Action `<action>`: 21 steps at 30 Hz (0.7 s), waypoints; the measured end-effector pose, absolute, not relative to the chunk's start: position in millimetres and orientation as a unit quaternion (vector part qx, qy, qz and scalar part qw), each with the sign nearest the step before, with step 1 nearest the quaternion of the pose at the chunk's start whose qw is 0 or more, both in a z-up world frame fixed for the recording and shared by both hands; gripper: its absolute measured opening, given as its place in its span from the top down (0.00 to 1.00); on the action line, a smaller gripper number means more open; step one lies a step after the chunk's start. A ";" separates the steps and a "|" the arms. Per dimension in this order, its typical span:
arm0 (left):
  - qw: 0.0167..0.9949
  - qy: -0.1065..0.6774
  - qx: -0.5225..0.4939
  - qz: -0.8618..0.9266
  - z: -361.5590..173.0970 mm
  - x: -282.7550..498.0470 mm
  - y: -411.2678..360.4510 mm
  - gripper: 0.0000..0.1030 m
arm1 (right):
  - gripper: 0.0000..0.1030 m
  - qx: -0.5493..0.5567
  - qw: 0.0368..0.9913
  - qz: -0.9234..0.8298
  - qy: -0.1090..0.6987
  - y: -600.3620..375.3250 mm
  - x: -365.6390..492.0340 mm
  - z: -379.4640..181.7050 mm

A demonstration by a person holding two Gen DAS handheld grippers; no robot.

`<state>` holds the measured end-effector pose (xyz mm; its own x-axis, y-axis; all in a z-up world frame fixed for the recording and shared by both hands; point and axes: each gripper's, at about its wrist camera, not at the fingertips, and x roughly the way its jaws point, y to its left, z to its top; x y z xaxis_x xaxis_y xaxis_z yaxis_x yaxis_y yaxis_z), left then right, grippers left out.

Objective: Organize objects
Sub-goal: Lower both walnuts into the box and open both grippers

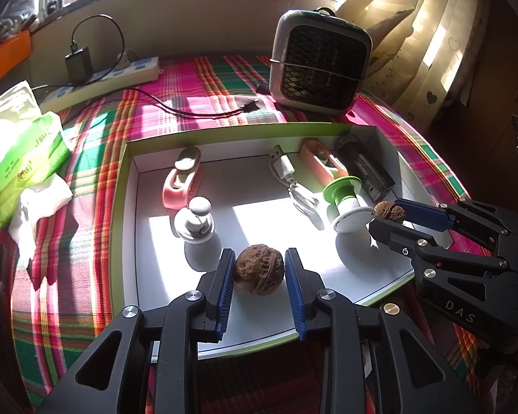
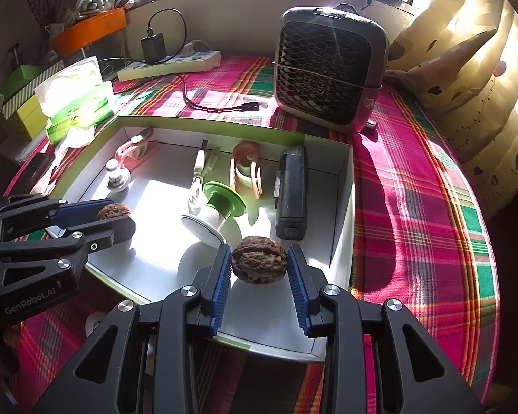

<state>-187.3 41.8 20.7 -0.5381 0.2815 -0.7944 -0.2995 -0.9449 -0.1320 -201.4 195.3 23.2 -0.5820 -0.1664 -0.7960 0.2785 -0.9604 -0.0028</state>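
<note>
Each hand's tool is clamped on a walnut above the shallow white tray [image 1: 131,207] that sits on the plaid-covered counter [image 1: 93,131]. The left tool [image 1: 259,269] pinches its walnut [image 1: 259,269] between blue pads over the tray's near edge. The right tool [image 2: 259,262] grips the second walnut [image 2: 259,260] over the tray's near right corner, beside the green-and-white spool [image 2: 217,210].

The left wrist view shows that spool [image 1: 345,203] lying tipped, a white USB cable [image 1: 286,172], two pink clips [image 1: 183,179] along the far wall, and a round white knob [image 1: 195,220]. Only the right wrist view shows the long black device [image 2: 291,193] in full against the tray's right wall. The fan heater [image 2: 328,69] stands at the counter's far edge, the power strip [image 1: 121,76] at its far left, and a green tissue pack [image 1: 20,158] on the left.
</note>
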 end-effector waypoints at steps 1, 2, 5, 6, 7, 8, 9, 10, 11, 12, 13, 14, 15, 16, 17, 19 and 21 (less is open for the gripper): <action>0.165 0.010 -0.451 0.877 20.9 -187.1 41.5 0.74 | 0.67 0.439 0.125 -0.887 0.064 194.9 -200.8 23.5; 0.165 0.010 -0.451 0.877 21.1 -187.1 41.2 0.73 | 0.67 0.439 0.124 -0.888 0.063 195.0 -200.5 23.6; 0.162 0.010 -0.450 0.878 21.7 -185.9 40.4 0.71 | 0.67 0.438 0.122 -0.889 0.061 195.7 -199.5 24.1; 0.161 0.010 -0.449 0.879 22.1 -185.5 40.2 0.71 | 0.67 0.438 0.121 -0.889 0.060 196.2 -199.3 24.2; 0.161 0.010 -0.449 0.879 22.4 -185.3 40.0 0.70 | 0.67 0.437 0.121 -0.889 0.059 196.1 -198.6 24.5; 0.161 0.010 -0.448 0.879 22.8 -184.8 39.8 0.69 | 0.67 0.437 0.120 -0.889 0.058 196.7 -198.2 24.7; 0.160 0.009 -0.448 0.880 23.3 -184.1 39.6 0.68 | 0.67 0.437 0.119 -0.890 0.057 196.7 -197.8 25.0; 0.161 0.009 -0.447 0.880 23.9 -183.1 39.9 0.68 | 0.67 0.436 0.118 -0.890 0.056 197.0 -197.2 25.4; 0.162 0.010 -0.447 0.880 24.3 -182.2 40.0 0.67 | 0.67 0.436 0.117 -0.891 0.055 197.5 -196.6 25.8; 0.161 0.011 -0.446 0.880 24.9 -181.2 40.1 0.67 | 0.67 0.436 0.116 -0.891 0.054 197.8 -195.9 26.0; 0.161 0.011 -0.445 0.881 25.5 -180.3 40.4 0.67 | 0.67 0.435 0.116 -0.891 0.054 198.0 -195.3 26.5; 0.161 0.012 -0.445 0.881 26.1 -179.6 40.2 0.67 | 0.67 0.434 0.115 -0.892 0.054 198.3 -194.5 27.1; 0.159 0.012 -0.444 0.882 26.8 -179.2 39.8 0.67 | 0.67 0.434 0.114 -0.892 0.053 198.4 -193.5 27.7; 0.160 0.012 -0.444 0.882 27.6 -178.7 39.3 0.67 | 0.67 0.433 0.114 -0.893 0.053 198.5 -192.6 28.3; 0.160 0.011 -0.443 0.882 28.6 -177.8 38.7 0.66 | 0.66 0.432 0.113 -0.893 0.052 198.7 -191.5 29.2; 0.159 0.009 -0.438 0.885 31.3 -175.1 37.4 0.66 | 0.66 0.429 0.113 -0.895 0.051 198.3 -188.9 31.2; 0.159 0.009 -0.436 0.886 33.9 -172.5 36.4 0.66 | 0.66 0.425 0.113 -0.897 0.050 198.2 -186.0 33.9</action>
<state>-172.5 36.4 33.9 -0.5701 0.2738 -0.7746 -0.2886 -0.9495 -0.1231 -186.0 198.2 33.9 -0.6140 -0.1593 -0.7730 0.2445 -0.9696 0.0056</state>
